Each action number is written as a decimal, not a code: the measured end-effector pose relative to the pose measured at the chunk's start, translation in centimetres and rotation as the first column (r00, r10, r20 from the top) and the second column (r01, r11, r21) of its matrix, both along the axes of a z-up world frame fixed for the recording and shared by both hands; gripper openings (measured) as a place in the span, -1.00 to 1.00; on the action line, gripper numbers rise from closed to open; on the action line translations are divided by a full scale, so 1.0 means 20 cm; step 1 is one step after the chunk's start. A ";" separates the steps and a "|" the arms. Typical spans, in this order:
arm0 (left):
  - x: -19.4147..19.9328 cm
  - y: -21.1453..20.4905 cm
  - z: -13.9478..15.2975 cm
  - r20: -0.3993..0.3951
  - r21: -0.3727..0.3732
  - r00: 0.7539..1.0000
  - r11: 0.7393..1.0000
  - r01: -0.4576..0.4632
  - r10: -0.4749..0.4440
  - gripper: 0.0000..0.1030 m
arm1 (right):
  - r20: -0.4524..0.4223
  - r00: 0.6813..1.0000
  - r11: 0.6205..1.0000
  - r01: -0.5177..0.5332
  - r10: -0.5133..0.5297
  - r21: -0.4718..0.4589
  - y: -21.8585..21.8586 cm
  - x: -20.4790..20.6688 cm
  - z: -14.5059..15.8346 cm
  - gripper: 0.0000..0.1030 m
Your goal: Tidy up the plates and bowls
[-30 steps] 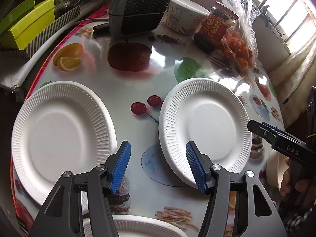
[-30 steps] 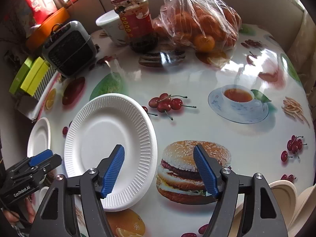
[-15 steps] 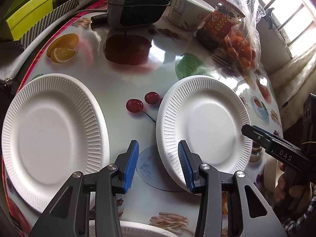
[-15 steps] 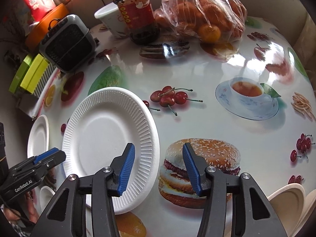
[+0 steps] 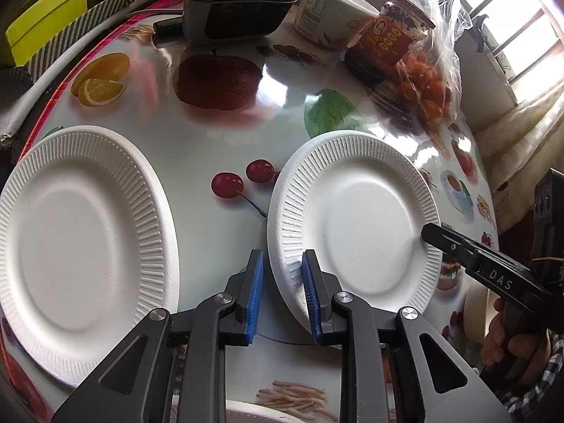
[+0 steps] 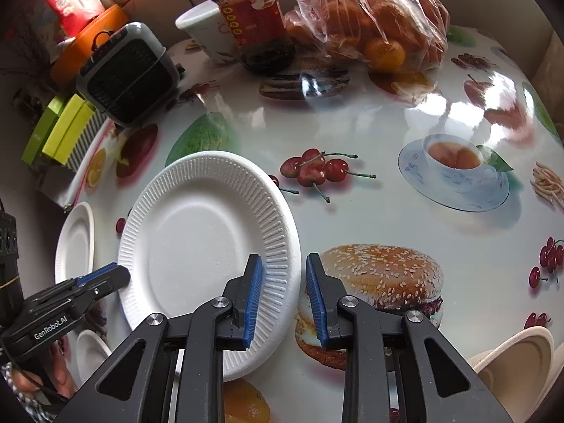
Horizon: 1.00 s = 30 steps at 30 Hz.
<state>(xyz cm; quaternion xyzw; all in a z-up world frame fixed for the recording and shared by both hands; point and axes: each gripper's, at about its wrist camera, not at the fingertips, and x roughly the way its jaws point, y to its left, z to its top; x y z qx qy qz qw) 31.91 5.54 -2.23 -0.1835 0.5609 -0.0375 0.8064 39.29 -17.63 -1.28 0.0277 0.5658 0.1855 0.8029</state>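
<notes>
White plates not stacked yet.
Left gripper and right gripper, just closing, each straddle one plate's rim; grip unclear.

The left gripper, seen from the right wrist camera, carries white lettering on its black body that reads "GenRobot.AI". The right gripper, seen from the left wrist camera, carries the white letters "DAS" on its black body. The jar has a red label with a row of yellow discs bearing characters too small to read. The white cup has a block of fine print on its side, too small to read. A red box in the background bears print that is too blurred to make out.
</notes>
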 end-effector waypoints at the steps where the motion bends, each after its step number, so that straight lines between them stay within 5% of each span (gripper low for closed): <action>1: 0.00 0.00 0.00 0.000 0.001 1.000 1.000 0.003 -0.003 -0.62 | 0.002 1.000 1.000 -0.004 0.004 -0.001 0.01 0.00 0.00 -0.58; 30: -0.21 0.05 0.18 0.068 0.025 0.998 1.000 -0.008 0.007 -0.62 | 0.061 0.998 0.999 -0.029 0.027 0.038 0.03 -0.22 0.16 -0.59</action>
